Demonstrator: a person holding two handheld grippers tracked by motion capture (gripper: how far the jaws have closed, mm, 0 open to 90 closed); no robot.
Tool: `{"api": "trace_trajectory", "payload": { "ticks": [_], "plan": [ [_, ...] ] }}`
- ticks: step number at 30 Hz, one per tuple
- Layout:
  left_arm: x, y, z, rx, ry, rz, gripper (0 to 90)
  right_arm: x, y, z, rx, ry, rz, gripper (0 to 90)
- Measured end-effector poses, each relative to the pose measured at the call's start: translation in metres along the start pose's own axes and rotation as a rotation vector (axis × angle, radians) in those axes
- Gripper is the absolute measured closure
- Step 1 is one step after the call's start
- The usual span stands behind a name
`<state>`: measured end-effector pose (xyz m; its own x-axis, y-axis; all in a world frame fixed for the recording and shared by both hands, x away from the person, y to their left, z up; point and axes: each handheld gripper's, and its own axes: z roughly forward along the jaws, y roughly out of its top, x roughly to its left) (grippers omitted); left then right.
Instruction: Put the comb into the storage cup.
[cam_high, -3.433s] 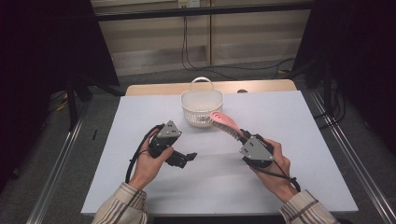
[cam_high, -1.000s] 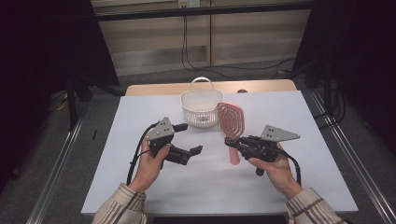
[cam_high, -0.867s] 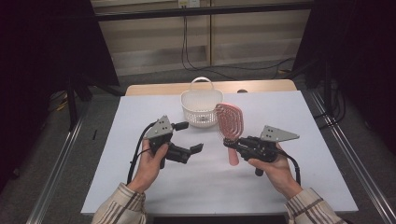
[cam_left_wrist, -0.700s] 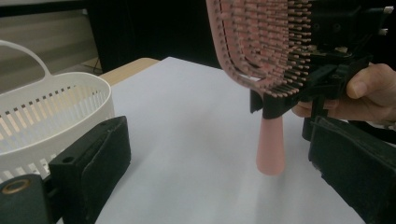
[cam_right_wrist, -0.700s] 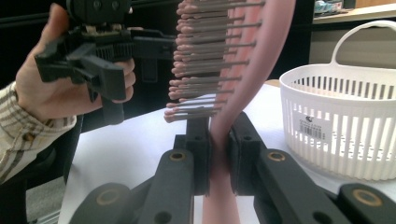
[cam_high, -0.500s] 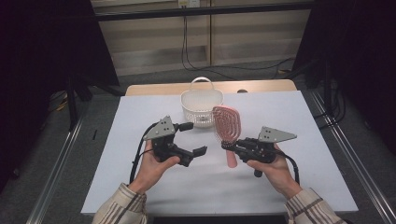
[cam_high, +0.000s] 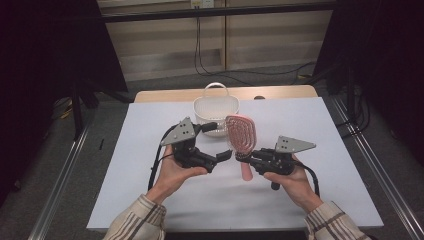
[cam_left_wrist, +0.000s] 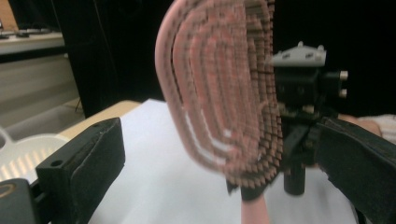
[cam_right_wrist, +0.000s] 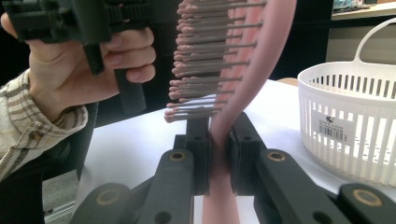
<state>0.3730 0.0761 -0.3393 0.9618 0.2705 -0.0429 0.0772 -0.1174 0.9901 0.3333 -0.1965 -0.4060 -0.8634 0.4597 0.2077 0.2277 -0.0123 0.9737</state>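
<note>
Pink vented hairbrush (cam_high: 240, 136), held upright above the white table.

Oval, slotted head up, bristled face turned toward the left side of the high view; rows of pink-tipped bristles (cam_right_wrist: 201, 60) jutting sideways. Clamped at the neck, where head meets handle, with the plain pink handle (cam_high: 246, 171) hanging straight down below the grip. Just in front of the white basket (cam_high: 216, 108), not touching it.

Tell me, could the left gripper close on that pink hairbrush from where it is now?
Probably yes. The left gripper stands open, its jaws on either side of the pink hairbrush, which the right gripper holds upright by the neck. Nothing sits between them.
</note>
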Motion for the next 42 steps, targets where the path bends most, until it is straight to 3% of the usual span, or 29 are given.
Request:
{"api": "trace_trajectory", "payload": {
  "ticks": [5,10,19,21,26,33,42],
  "plan": [
    [0.002,0.005,0.012,-0.008,-0.022,0.006,2.1,0.0,0.0,0.0,-0.002,-0.001,-0.001,81.1],
    [0.002,0.012,0.019,-0.05,-0.046,0.027,3.5,-0.001,0.001,0.0,-0.003,0.005,-0.004,81.1],
    [0.004,0.006,0.019,-0.003,-0.062,0.026,4.9,0.0,-0.001,0.003,0.008,0.016,-0.011,81.1],
    [0.006,0.005,0.018,0.009,-0.046,0.042,7.9,-0.001,-0.002,0.004,0.012,0.009,-0.014,81.1],
    [0.007,0.002,0.019,-0.007,-0.061,0.003,7.7,-0.002,-0.003,0.005,0.013,0.022,-0.011,81.1],
    [0.005,0.0,0.022,0.028,-0.093,0.021,13.0,0.0,-0.004,0.008,0.023,0.038,-0.019,81.1],
    [0.003,0.001,0.022,0.025,-0.106,0.023,14.2,0.002,-0.005,0.011,0.027,0.062,-0.018,81.1]
  ]
}}
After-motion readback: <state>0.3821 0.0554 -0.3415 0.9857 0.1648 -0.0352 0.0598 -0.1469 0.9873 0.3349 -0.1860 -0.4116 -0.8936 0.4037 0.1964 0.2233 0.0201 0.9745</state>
